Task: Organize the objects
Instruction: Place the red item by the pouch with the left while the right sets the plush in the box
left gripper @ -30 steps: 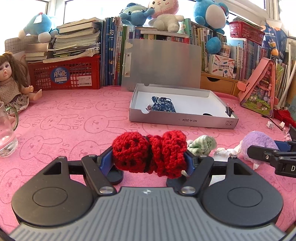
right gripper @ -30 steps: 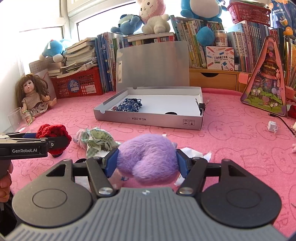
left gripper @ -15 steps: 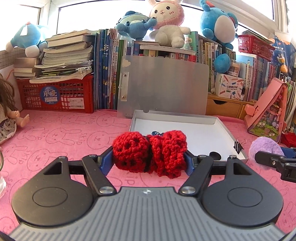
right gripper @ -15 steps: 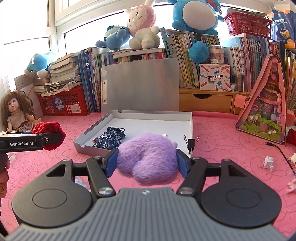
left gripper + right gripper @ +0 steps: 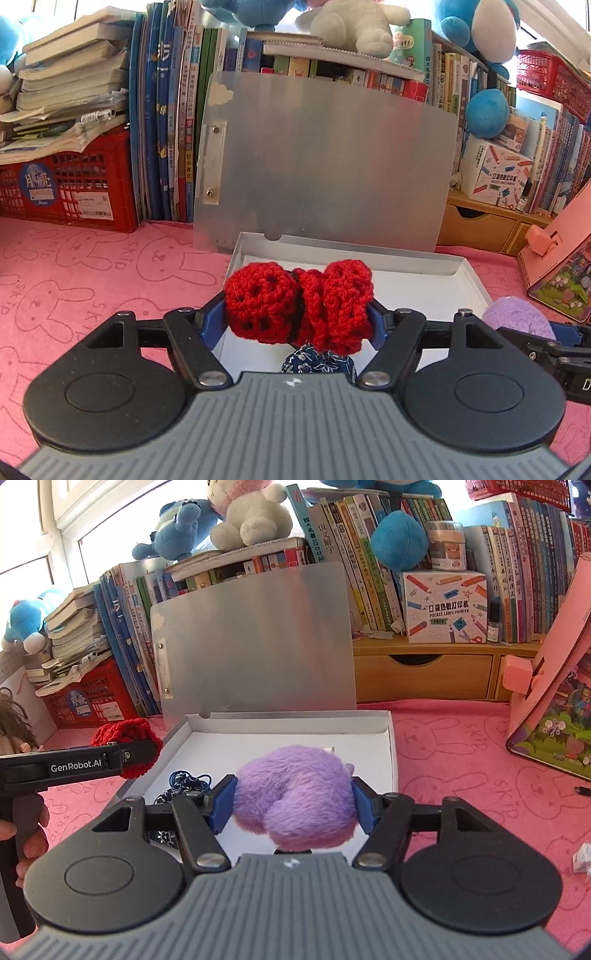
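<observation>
My left gripper (image 5: 298, 319) is shut on a red crocheted bundle (image 5: 299, 308), held over the left part of the open white box (image 5: 413, 260). A blue patterned pouch (image 5: 317, 363) lies in the box just below the bundle. My right gripper (image 5: 293, 803) is shut on a fluffy purple plush piece (image 5: 295, 795) above the box floor (image 5: 258, 738). In the right wrist view the left gripper and the red bundle (image 5: 125, 734) hang over the box's left wall, and the blue pouch (image 5: 184, 786) lies at the box's near left. The purple piece (image 5: 517, 317) shows at the right of the left wrist view.
The box's grey lid (image 5: 325, 162) stands upright behind it, against rows of books (image 5: 162, 110). A red crate (image 5: 70, 184) with stacked books is at the back left, a wooden drawer unit (image 5: 421, 675) at the back right, a pink toy house (image 5: 554, 686) at the right. A hand (image 5: 29, 843) grips the left handle.
Both grippers have travelled forward from the near table to over the open box, each still holding its item. The box and lid now fill the middle of both views.
</observation>
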The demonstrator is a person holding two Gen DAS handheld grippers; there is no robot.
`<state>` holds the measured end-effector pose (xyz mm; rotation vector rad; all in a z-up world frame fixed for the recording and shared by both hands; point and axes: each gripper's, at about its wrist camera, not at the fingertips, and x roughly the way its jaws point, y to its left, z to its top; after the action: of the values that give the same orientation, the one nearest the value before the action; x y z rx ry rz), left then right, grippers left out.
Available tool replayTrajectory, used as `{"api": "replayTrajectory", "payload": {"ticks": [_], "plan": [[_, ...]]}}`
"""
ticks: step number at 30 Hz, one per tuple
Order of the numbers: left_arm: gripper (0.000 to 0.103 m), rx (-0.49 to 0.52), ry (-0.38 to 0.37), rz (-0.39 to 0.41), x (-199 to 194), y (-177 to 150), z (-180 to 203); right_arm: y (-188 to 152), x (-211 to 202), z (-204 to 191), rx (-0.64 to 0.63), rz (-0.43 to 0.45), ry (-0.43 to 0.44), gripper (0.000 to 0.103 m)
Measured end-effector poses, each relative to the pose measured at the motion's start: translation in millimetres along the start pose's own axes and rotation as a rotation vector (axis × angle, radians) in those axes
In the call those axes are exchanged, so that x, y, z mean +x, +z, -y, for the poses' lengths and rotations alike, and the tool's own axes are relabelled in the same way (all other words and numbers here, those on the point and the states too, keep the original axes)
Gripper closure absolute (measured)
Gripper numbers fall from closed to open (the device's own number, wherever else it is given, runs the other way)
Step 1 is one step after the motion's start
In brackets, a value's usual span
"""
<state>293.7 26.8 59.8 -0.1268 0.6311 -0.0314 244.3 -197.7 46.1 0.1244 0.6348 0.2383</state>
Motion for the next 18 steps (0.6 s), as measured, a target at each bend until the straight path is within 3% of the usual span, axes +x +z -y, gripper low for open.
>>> {"api": "replayTrajectory", "payload": {"ticks": [8, 18], "plan": [[0.027, 0.046, 0.039, -0.045, 34, -18, 7, -10, 33, -2, 0.003, -0.052, 0.02, 0.036], [0.025, 0.089, 0.065, -0.047, 37, -24, 10, -25, 49, -12, -0.035, -0.087, 0.014, 0.036]]}}
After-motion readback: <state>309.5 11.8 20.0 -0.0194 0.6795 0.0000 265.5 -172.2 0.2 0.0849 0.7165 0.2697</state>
